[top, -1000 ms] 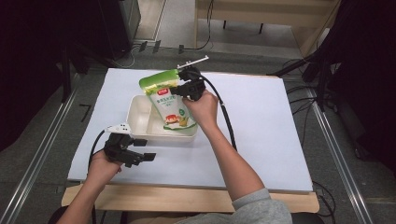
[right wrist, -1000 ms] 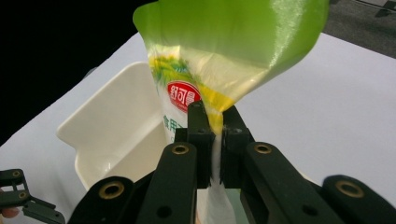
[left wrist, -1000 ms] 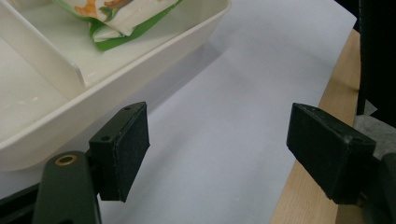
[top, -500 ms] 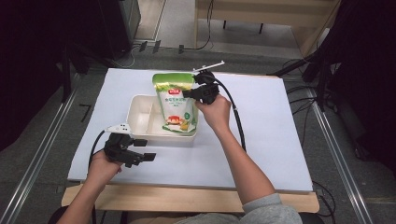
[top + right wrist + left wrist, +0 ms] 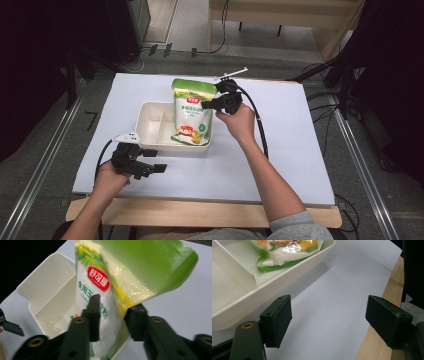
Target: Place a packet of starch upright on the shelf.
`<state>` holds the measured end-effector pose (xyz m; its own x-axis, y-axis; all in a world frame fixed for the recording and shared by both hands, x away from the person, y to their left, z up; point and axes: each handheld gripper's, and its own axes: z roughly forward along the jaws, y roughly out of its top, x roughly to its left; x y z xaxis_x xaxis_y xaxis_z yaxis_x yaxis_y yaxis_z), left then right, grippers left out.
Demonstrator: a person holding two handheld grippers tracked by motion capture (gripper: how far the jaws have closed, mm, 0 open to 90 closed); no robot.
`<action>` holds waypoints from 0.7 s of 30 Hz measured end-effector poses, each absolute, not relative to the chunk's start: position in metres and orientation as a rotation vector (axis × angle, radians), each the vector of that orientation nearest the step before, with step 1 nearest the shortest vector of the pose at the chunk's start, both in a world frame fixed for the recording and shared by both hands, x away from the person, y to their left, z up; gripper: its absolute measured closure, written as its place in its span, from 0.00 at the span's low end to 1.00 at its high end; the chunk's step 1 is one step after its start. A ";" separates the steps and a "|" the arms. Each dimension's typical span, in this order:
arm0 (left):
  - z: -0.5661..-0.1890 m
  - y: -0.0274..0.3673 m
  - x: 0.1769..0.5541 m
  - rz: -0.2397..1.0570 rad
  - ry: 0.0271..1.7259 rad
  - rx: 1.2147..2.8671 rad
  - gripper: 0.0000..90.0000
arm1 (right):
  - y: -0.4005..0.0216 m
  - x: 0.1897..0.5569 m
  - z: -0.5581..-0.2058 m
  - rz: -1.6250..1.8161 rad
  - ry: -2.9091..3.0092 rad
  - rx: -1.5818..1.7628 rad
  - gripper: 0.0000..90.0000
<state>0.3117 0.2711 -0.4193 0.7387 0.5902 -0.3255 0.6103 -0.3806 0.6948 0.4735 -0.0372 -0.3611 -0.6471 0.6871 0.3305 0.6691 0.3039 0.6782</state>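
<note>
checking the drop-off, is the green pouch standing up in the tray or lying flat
Standing up. The green pouch rises with its base in the right compartment of the white tray, its top leaning past the far rim.

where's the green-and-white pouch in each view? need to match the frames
High view: pouch stands upright in the white tray's right compartment, centre of frame.
Left gripper view: its bottom end lies in the tray, top edge.
Right gripper view: it fills the centre, between the jaws.
Shared landmark: the tray's divider wall.

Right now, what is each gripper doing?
Left gripper: open, holding nothing.
Right gripper: fingers just opened around the pouch, no longer squeezing.
</note>
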 end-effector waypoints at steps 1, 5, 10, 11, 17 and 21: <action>-0.419 0.271 0.312 -0.030 0.904 2.079 0.24 | -0.037 0.474 -0.361 1.293 2.519 1.310 0.71; -0.419 0.271 0.312 -0.029 0.905 2.079 0.24 | -0.043 0.470 -0.355 1.292 2.505 1.295 0.62; -0.419 0.272 0.311 -0.027 0.905 2.076 0.24 | -0.056 0.462 -0.347 1.294 2.514 1.241 0.53; -0.419 0.272 0.311 -0.025 0.906 2.078 0.24 | -0.056 0.462 -0.347 1.294 2.514 1.241 0.53; -0.419 0.272 0.311 -0.026 0.905 2.075 0.24 | -0.066 0.446 -0.343 1.317 2.515 1.196 0.49; -0.419 0.272 0.311 -0.025 0.908 2.074 0.24 | -0.072 0.440 -0.343 1.312 2.514 1.187 0.47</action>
<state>0.3109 0.2716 -0.4190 0.7363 0.5934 -0.3252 0.6106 -0.3754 0.6974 0.4400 -0.0723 -0.3429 -0.6999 0.6598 0.2735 0.6017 0.3384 0.7235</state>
